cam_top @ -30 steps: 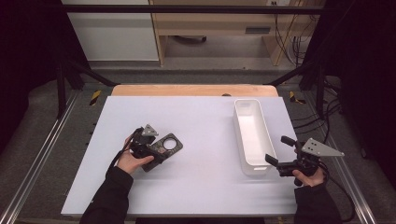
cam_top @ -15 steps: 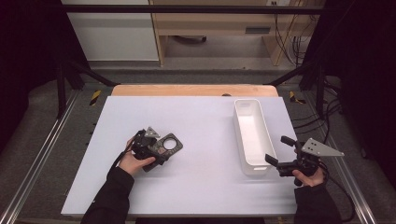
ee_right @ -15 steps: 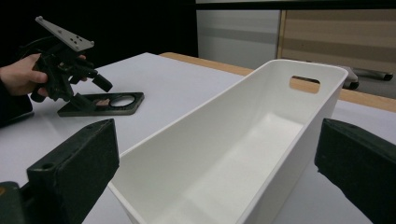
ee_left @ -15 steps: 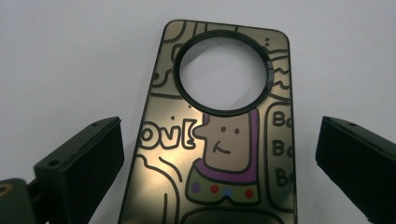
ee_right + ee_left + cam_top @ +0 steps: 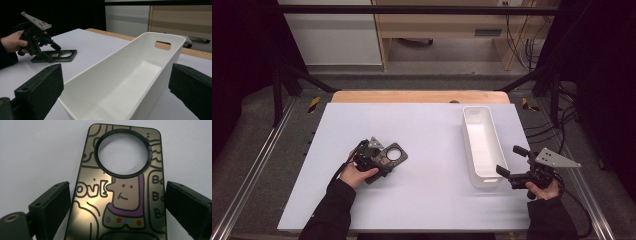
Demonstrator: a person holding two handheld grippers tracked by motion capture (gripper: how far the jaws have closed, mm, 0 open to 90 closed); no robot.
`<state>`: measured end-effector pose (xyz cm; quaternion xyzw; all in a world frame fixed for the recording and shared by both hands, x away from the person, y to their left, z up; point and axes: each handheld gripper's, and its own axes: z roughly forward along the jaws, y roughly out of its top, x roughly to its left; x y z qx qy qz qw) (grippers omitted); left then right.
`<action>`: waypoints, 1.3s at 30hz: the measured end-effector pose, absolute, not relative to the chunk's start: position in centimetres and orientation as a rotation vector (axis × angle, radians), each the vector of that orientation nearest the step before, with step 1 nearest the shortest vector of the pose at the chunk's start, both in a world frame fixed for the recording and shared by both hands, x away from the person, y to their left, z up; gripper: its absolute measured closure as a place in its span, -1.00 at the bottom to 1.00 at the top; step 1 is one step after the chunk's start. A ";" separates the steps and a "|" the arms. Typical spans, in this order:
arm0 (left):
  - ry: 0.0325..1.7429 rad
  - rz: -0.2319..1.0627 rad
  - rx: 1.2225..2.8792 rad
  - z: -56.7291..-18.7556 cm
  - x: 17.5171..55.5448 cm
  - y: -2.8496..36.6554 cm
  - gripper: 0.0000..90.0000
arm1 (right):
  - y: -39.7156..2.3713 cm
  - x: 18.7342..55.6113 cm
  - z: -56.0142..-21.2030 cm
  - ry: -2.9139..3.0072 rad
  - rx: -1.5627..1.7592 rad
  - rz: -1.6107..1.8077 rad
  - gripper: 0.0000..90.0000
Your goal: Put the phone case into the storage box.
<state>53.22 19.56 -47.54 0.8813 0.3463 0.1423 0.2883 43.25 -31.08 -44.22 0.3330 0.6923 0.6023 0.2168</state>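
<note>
We see left gripper (image 5: 117,202) jaws astride phone case (image 5: 120,195), just been closing, small gaps either side, pads not yet pressing. Case lies flat on white table (image 5: 427,130), left of centre; near end cut off by frame. Right gripper (image 5: 115,92) jaws stand wide, nothing between, just beside near end of white bin (image 5: 482,145). Bin holds nothing; near corner hidden below frame.

A long white plastic bin (image 5: 482,145) with a handle cutout stands empty at three o'clock on the pale lavender counter (image 5: 422,125), whose twelve o'clock edge is a wooden strip (image 5: 412,96).
</note>
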 end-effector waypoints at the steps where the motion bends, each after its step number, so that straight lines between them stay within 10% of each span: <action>1: 0.921 0.377 2.356 -47.6 53.2 19.6 -0.81 | -31.1 43.2 -44.2 1.918 0.924 1.668 -0.99; 39: 0.905 0.358 2.384 -47.5 53.2 19.5 -0.76 | -31.1 43.3 -44.2 1.920 0.920 1.669 -0.99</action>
